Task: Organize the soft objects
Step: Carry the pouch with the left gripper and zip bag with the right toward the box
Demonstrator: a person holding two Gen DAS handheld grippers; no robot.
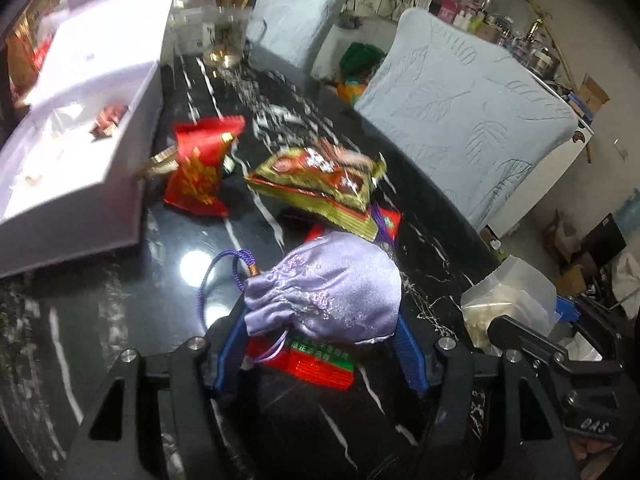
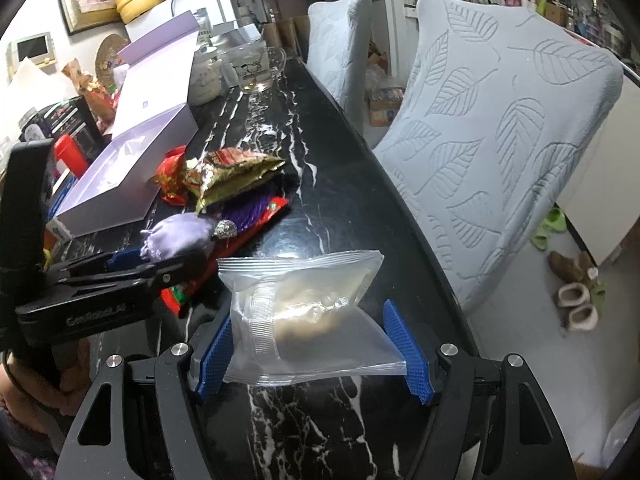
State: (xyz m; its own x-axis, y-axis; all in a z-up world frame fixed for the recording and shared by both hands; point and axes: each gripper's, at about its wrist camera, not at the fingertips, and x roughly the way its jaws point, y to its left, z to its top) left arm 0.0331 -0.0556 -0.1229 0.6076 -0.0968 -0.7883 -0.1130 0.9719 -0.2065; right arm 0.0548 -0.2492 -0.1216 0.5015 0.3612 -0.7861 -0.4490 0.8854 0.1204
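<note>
1. Here, the black marble-veined counter (image 2: 332, 216) runs away from both cameras, with two chairs in pale leaf-pattern covers (image 2: 508, 128) along its right edge.
2. An open lilac box (image 1: 80, 148) sits on the far left part of the counter; a few small packets lie inside, too blurred to name.
3. The right tool (image 2: 312, 344) has its blue pads (image 2: 216, 356) pressed on either side of a clear zip bag (image 2: 316, 320), about half open. The bag sits squarely between the fingers, its sealed top edge toward the far end of the counter. Something pale brown is inside, but the frosted plastic hides what it is.
4. The left tool (image 1: 320, 344) grips a lilac satin pouch (image 1: 332, 292) between its blue pads, also about half open. The pouch bulges forward past the fingertips, and its purple cord (image 1: 224, 276) loops out to the left.
5. Under the pouch lies a flat red and green packet (image 1: 320, 364), partly covered by it, so its print cannot be read.
6. Just beyond, a gold and red foil packet (image 1: 320, 184) lies on top of other red packets, which are mostly hidden.
7. A red pouch with gold print (image 1: 200, 168) lies near the box corner, smeared by motion blur.
8. A glass cup (image 2: 256, 68) stands at the far end; the clutter behind it is hard to make out.
</note>
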